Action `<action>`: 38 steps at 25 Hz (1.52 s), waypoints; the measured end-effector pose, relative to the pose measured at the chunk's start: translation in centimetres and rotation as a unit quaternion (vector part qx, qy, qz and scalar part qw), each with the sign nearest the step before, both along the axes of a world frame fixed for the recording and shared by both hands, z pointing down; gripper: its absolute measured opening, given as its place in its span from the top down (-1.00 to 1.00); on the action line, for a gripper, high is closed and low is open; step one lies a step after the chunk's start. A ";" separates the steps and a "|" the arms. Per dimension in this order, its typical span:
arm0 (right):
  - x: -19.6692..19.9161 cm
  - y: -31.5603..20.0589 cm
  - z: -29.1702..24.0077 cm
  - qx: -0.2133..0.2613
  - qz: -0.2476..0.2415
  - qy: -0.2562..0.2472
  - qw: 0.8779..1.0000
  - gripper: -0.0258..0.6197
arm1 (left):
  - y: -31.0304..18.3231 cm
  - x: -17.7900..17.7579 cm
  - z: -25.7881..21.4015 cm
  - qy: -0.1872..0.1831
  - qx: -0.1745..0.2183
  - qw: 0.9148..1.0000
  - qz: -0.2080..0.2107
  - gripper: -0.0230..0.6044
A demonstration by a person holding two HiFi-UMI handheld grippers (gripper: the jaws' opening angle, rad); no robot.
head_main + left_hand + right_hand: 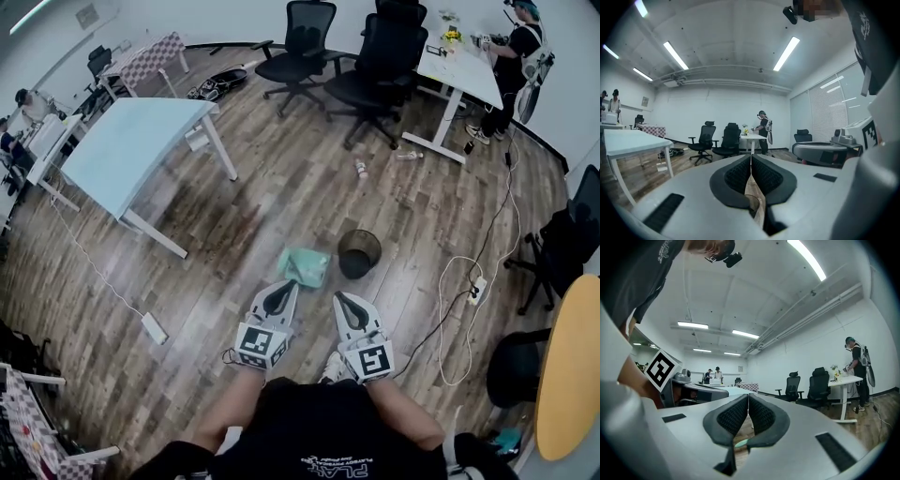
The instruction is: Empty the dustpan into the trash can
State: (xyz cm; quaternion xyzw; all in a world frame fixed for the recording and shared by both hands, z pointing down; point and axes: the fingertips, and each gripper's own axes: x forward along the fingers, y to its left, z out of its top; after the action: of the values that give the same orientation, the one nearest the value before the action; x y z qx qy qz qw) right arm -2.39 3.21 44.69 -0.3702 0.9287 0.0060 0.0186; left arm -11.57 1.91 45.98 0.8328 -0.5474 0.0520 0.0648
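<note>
On the wooden floor in the head view lies a pale green dustpan (306, 265), just left of a small black mesh trash can (359, 253) that stands upright. My left gripper (285, 287) hangs right behind the dustpan, jaws shut and empty. My right gripper (339, 299) is beside it, below the trash can in the picture, also shut with nothing held. In the left gripper view the pads (740, 176) meet along a thin line. The right gripper view shows its pads (761, 416) touching, and a sliver of the green dustpan (740, 443) under them.
A light blue table (131, 141) stands at the left and black office chairs (375, 66) at the back. A person works at a white desk (464, 70) back right. A white cable and power strip (476, 287) lie right of the can, a small bottle (362, 170) beyond it.
</note>
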 end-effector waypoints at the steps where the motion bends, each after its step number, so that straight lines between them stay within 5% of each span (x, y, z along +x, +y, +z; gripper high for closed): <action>1: 0.0 -0.6 0.0 -0.001 -0.001 -0.002 1.000 0.84 | -0.5 0.0 -0.1 0.002 -0.001 1.000 -0.003 0.85; 16: -0.3 -9.7 1.4 -0.012 0.031 -0.004 0.999 0.84 | -7.5 -2.6 2.8 0.017 -0.034 0.999 -0.007 0.85; 25: -2.8 -16.1 -0.2 0.002 0.075 0.016 0.997 0.84 | -14.5 -9.0 1.5 0.014 -0.014 1.000 -0.009 0.85; 38: -6.4 -21.6 1.4 -0.006 0.096 0.055 0.994 0.84 | -18.6 -10.0 4.5 0.029 -0.042 0.997 0.066 0.85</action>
State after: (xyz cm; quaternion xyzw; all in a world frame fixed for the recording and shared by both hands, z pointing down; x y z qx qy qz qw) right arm -8.83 -18.37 46.12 -0.4572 0.8884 0.0229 -0.0353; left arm -21.61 -16.73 50.47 0.8646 -0.4867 0.0545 0.1122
